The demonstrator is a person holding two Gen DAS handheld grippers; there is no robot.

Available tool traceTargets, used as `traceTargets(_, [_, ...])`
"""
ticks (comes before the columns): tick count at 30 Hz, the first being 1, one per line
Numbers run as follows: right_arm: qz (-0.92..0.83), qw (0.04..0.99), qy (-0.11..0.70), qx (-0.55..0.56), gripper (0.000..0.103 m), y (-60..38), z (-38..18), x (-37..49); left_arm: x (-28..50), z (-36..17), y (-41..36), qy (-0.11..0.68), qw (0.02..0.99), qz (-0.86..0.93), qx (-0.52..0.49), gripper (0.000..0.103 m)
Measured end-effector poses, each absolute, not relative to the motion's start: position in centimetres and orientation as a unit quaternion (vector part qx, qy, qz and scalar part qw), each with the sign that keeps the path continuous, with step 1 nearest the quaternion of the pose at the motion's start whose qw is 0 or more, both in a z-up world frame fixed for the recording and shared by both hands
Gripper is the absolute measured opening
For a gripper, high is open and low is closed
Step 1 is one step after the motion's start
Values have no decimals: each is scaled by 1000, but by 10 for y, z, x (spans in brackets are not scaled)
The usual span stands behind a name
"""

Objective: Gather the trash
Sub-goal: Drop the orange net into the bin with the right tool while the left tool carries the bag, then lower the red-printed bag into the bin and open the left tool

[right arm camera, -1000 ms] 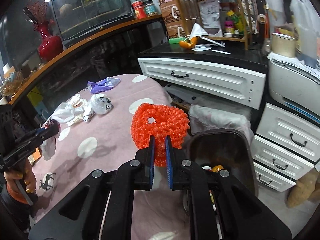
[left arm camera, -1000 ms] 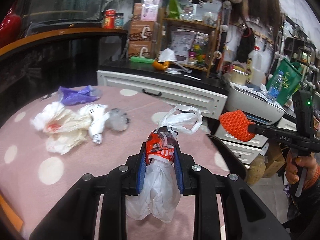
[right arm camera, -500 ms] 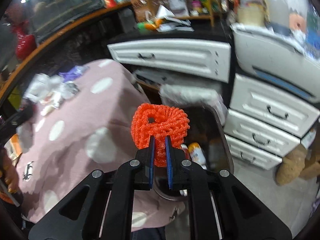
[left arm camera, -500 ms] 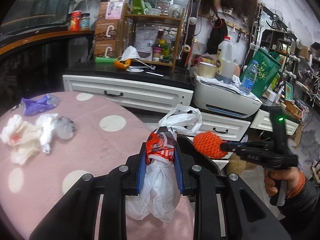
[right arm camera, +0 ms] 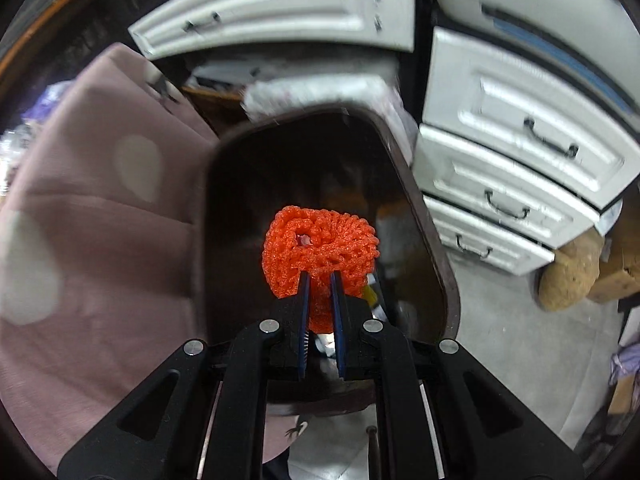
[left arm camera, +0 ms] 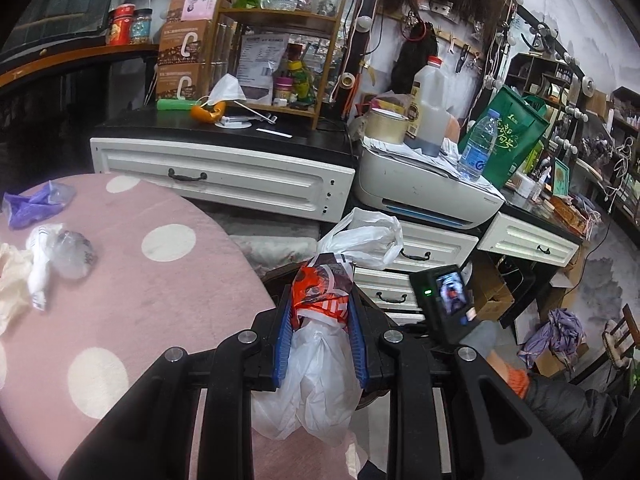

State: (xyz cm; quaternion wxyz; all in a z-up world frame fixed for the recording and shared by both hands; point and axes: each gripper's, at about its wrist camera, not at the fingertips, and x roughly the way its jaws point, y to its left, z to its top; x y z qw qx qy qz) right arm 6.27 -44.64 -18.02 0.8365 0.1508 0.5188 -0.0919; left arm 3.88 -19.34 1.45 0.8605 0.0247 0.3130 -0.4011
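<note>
At nine o'clock in the left wrist view, pink polka-dot bench [left arm camera: 168,264] with loose trash on it: crumpled purple wrapper [left arm camera: 30,204] at the far edge, white and clear plastic scraps [left arm camera: 52,252] just beside it, toward seven o'clock. At centre, left tongs [left arm camera: 320,312] clamped on a knotted white plastic bag [left arm camera: 320,376] with a red-and-white printed wrapper [left arm camera: 320,292] pinched at the top; bag handles [left arm camera: 364,236] sticking up toward twelve o'clock, bag body hanging below the blue pads. At three o'clock, back of the right-hand device with a lit screen [left arm camera: 450,296], held by a hand in an orange cuff [left arm camera: 516,380].

In the right wrist view, draped bench cloth [right arm camera: 100,240] at nine o'clock. At centre, right tongs [right arm camera: 320,280] pinched narrow on an orange foam net [right arm camera: 320,240], pointing steeply down over the open mouth of a dark trash bin [right arm camera: 420,216]. Inside the bin, blurred items, not identifiable. White drawers [right arm camera: 520,140] at two o'clock.
</note>
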Motion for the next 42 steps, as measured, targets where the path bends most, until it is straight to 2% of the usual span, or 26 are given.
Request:
traceTargets(4, [-97,819,539,171,11,-455,-205,68,37,11,-203,317,856,-406,33,25])
traceTargets(7, [-101,808,550,187,19,-461,-219,69,36,7,-209,321,853,-410,39,25])
traceTargets(9, [-102,802,554,200,34,-463,-223,67,35,5,-213,324,851,-411,41,25])
traceTargets(10, [-105,802,553,203,50,-464,-222,66,35,4,-214,325,850,-412,41,25])
traceTargets(11, [-108,806,546,204,61,-464,-219,64,35,2,-215,327,849,-412,41,25])
traceTargets(13, [-112,814,533,202,65,-463,-210,61,34,0,-218,330,848,-413,42,25])
traceTargets(22, [-125,855,463,197,68,-463,-140,34,26,-4,-228,336,841,-421,49,25])
traceTargets(24, [-135,866,443,190,70,-467,-121,25,25,-6,-233,339,839,-424,49,25])
traceTargets(26, [-154,878,414,185,79,-469,-101,12,25,-8,-238,343,835,-427,49,25])
traceTargets(30, [-195,888,365,202,81,-483,-70,-15,26,-12,-251,351,830,-431,51,25])
traceTargets(42, [-241,911,259,211,87,-496,-20,-65,35,-35,-307,387,813,-427,81,25])
